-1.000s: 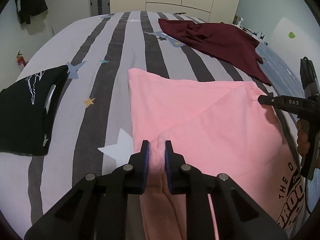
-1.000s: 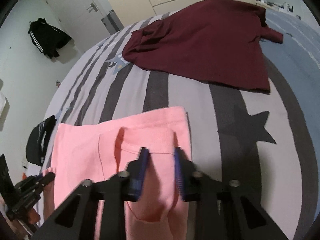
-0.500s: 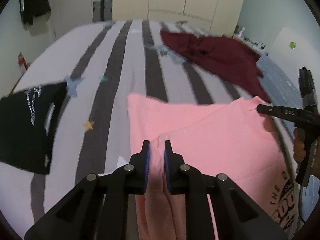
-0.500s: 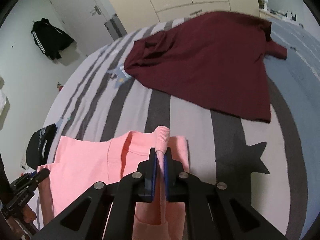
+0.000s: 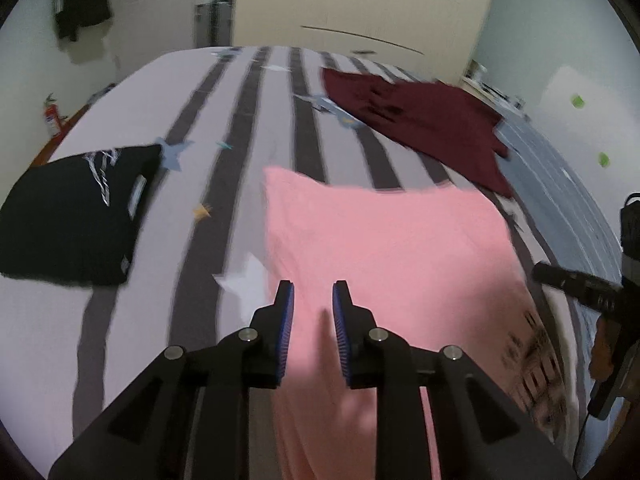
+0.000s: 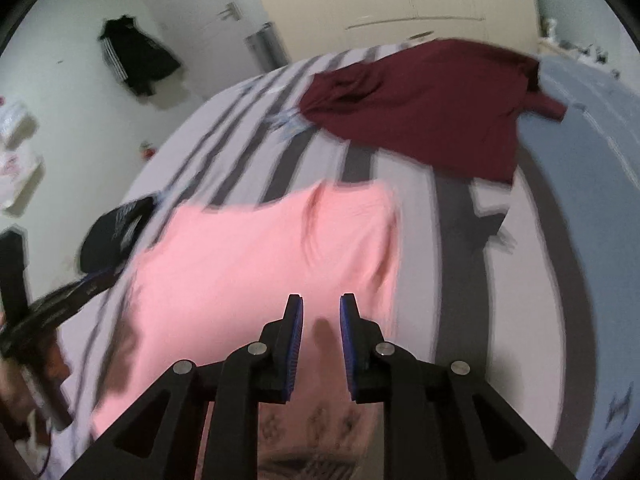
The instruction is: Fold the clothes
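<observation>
The striped bed (image 5: 248, 128) carries the pink shirt (image 5: 384, 240), long axis nine to three, at twelve o'clock from both grippers. My left gripper (image 5: 313, 304) and right gripper (image 6: 321, 316) are opening, released, nothing between the pads.

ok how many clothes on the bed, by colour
pink shirt: 1
maroon shirt: 1
black shirt: 1
total on the bed: 3
</observation>
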